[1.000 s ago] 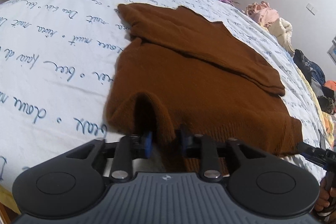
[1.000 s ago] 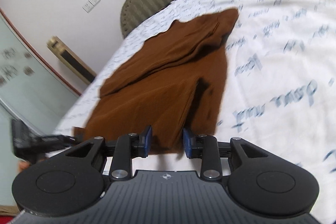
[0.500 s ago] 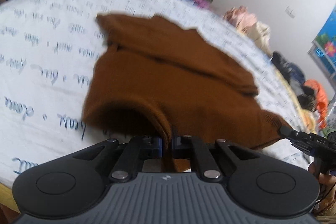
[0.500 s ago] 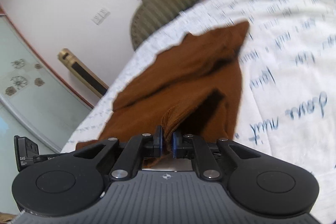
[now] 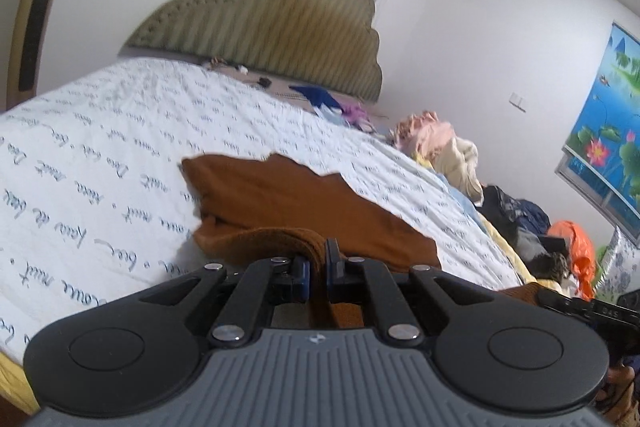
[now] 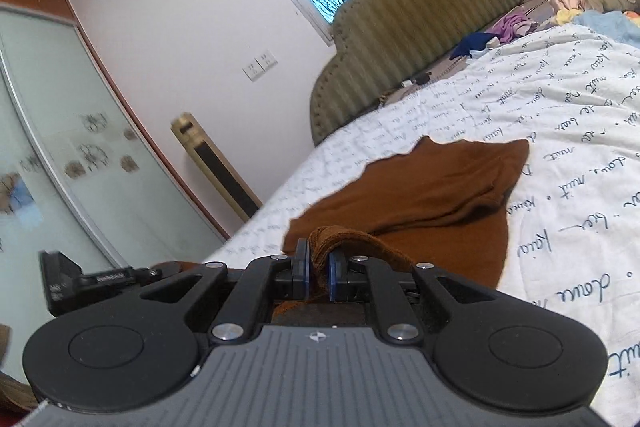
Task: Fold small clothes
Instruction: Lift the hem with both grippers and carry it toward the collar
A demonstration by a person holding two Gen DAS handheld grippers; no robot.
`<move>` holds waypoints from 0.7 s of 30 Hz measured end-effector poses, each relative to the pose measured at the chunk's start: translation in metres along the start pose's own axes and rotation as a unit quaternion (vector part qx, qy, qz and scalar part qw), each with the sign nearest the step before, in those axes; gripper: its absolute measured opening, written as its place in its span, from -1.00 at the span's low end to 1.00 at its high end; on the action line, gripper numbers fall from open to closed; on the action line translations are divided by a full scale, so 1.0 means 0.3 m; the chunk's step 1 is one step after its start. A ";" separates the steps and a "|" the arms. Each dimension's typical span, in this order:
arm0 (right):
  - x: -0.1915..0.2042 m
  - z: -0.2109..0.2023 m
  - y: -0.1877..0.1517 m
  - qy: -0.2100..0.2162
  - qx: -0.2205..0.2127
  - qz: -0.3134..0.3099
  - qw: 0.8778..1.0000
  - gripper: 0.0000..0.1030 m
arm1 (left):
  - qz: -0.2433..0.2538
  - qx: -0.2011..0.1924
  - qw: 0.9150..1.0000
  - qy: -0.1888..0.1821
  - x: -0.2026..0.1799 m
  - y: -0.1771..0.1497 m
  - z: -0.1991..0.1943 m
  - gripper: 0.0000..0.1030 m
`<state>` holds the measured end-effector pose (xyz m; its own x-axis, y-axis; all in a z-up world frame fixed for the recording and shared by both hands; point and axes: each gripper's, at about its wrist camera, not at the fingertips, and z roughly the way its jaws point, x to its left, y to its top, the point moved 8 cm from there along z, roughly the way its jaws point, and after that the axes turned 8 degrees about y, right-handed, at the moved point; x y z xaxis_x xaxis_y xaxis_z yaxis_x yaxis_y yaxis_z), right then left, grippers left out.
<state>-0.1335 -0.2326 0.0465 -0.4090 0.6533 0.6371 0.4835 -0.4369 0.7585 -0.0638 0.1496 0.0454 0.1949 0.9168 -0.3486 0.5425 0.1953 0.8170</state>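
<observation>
A brown knit sweater (image 5: pixel 288 199) lies on the white bedsheet (image 5: pixel 100 147) with blue handwriting print, its sleeves folded across the body. My left gripper (image 5: pixel 316 267) is shut on the near hem of the sweater, which is lifted off the sheet. In the right wrist view the same sweater (image 6: pixel 432 187) stretches away from me, and my right gripper (image 6: pixel 318 265) is shut on a bunched fold of its near hem, also raised. The other gripper shows at each view's edge (image 5: pixel 580 307) (image 6: pixel 80 279).
A padded olive headboard (image 5: pixel 280 27) stands at the far end of the bed. A pile of mixed clothes (image 5: pixel 440 143) runs along the bed's right side. Small items lie near the headboard (image 6: pixel 480 43). A mirrored wardrobe door (image 6: pixel 60 147) is on the left.
Both grippers went from open around the hem to shut on it. Both rose and tilted up, lifting the near hem off the sheet; headboard and window came into view.
</observation>
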 end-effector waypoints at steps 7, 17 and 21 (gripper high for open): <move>-0.049 0.070 0.059 -0.014 -0.021 0.006 1.000 -0.73 | -0.023 0.015 1.000 0.008 -0.003 0.060 0.110 -0.87; -0.149 0.184 0.146 -0.058 -0.046 0.008 0.997 -0.73 | -0.002 0.032 0.997 0.075 -0.014 0.149 0.287 -0.87; -0.199 0.242 0.192 -0.066 -0.057 0.013 0.996 -0.73 | 0.015 0.040 0.995 0.095 -0.023 0.182 0.360 -0.87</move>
<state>-0.0249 -0.2518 0.0422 -0.2875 0.7133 0.6392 0.3995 -0.5172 0.7569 0.0529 0.1163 0.0427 0.0587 0.9727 -0.2247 0.6038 0.1446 0.7839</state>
